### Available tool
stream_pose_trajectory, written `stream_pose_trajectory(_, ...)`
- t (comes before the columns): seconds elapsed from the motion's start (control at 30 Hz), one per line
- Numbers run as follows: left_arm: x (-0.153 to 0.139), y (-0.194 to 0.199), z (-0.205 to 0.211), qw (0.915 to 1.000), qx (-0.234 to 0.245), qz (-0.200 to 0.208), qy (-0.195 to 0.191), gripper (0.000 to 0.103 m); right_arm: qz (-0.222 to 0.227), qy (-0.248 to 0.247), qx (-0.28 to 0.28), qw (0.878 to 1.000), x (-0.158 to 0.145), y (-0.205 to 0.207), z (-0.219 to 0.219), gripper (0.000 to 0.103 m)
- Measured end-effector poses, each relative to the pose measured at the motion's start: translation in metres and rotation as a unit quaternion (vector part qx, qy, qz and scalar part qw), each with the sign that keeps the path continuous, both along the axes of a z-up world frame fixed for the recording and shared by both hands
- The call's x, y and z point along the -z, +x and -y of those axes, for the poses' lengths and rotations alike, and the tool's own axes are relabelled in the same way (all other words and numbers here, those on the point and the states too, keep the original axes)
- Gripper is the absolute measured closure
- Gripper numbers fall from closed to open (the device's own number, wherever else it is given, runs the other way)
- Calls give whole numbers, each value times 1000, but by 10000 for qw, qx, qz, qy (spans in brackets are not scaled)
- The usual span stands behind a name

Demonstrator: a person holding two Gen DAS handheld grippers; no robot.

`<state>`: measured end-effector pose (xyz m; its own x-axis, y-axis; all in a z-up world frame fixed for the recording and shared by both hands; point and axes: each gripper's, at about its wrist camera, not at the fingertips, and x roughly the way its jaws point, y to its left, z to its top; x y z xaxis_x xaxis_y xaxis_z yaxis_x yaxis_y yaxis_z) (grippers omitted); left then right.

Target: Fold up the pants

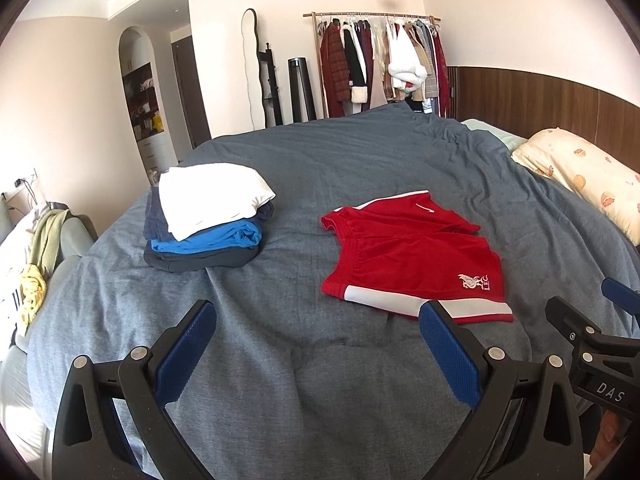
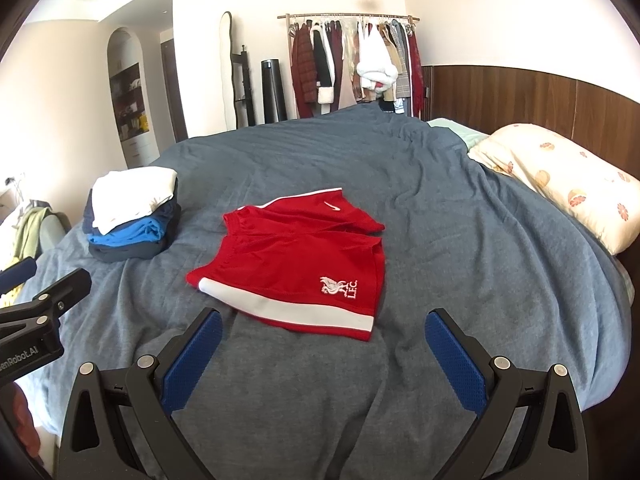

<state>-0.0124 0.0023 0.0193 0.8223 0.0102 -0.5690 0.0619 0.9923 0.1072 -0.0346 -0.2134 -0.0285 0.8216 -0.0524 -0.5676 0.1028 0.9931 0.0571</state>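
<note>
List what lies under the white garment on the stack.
Under the white garment lie a navy piece, a bright blue one and a dark grey one; their covered parts are hidden.

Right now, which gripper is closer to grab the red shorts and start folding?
Probably the right gripper: the red shorts lie straight ahead between its open fingers. From the left gripper, also open, they sit off to its right.

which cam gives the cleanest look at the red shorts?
Right wrist: the red shorts lie whole and near centre, crest and white hem stripe clear. In the left wrist view they sit right of centre, and a tong finger covers part of the hem.
</note>
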Motion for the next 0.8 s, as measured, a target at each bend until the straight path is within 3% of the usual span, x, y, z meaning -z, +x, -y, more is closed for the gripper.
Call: stream_pose_trajectory(0.8, 0, -1, 1, 10000, -9, 2, -11, 0, 22, -30, 3, 10000, 2, -2, -2, 0)
